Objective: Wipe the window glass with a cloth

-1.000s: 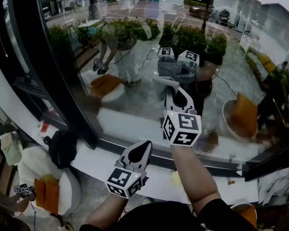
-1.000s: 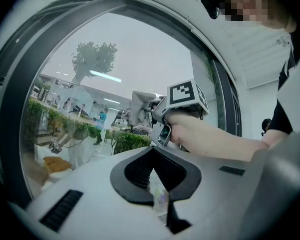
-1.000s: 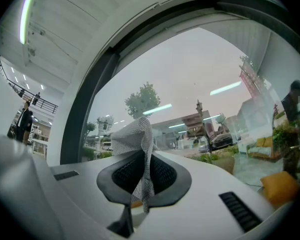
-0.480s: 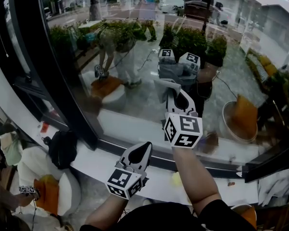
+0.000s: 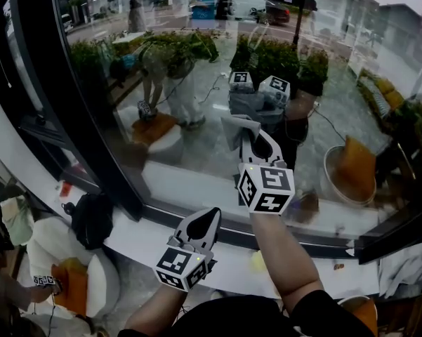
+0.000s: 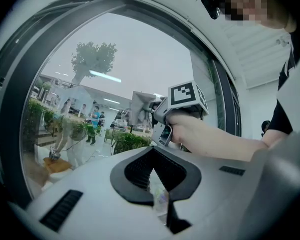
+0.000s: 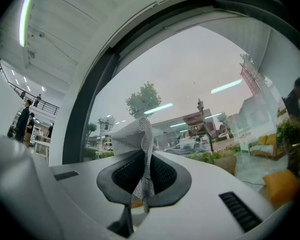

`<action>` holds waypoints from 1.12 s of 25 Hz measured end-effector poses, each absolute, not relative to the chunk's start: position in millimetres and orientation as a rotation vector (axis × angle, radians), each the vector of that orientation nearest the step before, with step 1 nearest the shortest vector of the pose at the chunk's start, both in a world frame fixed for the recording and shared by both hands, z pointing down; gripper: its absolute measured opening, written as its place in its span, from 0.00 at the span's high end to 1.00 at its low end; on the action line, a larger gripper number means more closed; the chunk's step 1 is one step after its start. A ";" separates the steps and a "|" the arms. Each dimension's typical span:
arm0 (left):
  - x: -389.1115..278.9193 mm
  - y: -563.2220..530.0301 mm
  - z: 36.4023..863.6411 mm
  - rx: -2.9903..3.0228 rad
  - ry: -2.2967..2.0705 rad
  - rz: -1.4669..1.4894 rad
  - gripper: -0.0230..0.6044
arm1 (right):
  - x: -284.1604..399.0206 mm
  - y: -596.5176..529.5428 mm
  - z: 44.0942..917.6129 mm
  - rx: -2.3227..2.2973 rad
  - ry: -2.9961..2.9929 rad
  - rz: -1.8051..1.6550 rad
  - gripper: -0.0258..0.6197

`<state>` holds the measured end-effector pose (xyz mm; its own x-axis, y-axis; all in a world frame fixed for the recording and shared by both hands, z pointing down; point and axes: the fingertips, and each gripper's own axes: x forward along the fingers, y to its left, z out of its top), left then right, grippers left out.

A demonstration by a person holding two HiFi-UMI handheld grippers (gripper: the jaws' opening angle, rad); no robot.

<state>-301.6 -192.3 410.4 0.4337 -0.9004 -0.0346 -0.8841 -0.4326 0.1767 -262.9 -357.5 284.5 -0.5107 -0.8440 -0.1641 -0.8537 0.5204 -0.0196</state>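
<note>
Right gripper view | your right gripper (image 7: 144, 171) clamps the cloth (image 7: 132, 136), window glass (image 7: 204, 84) straight ahead | left gripper (image 6: 154, 174) closed, lower, farther off

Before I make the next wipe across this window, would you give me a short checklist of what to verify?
1. Grip: ok. The right gripper is shut on the grey cloth.
2. Cloth past the jaws: ok. A fold stands out beyond the tips.
3. Cloth on the window glass: cannot tell. In the head view it seems to meet its reflection, but contact is unconfirmed.
4. Left gripper out of the way: ok. It is shut, empty and lower, over the white sill.
</note>
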 end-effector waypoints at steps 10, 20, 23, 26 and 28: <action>-290.3 -196.0 404.0 2.574 -1.557 -0.195 0.95 | -261.7 -336.2 261.5 -1.409 2.606 0.181 0.90; -250.9 -202.8 389.9 2.668 -1.459 -0.200 0.95 | -212.9 -340.8 209.8 -1.516 2.512 0.330 0.90; -242.3 -205.6 391.0 2.694 -1.437 -0.186 0.95 | -203.0 -346.6 204.8 -1.574 2.500 0.375 0.90; -236.5 -206.4 391.4 2.702 -1.419 -0.183 0.95 | -198.0 -350.7 206.1 -1.624 2.502 0.432 0.90; -235.0 -206.6 391.4 2.685 -1.412 -0.193 0.95 | -198.5 -349.9 206.1 -1.650 2.499 0.495 0.90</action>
<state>-235.0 -206.6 391.4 0.5617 -0.8248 -0.0646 -0.8119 -0.5646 0.1484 -198.5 -349.9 206.1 -0.4052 -0.8753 -0.2640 -0.9099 0.3579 0.2100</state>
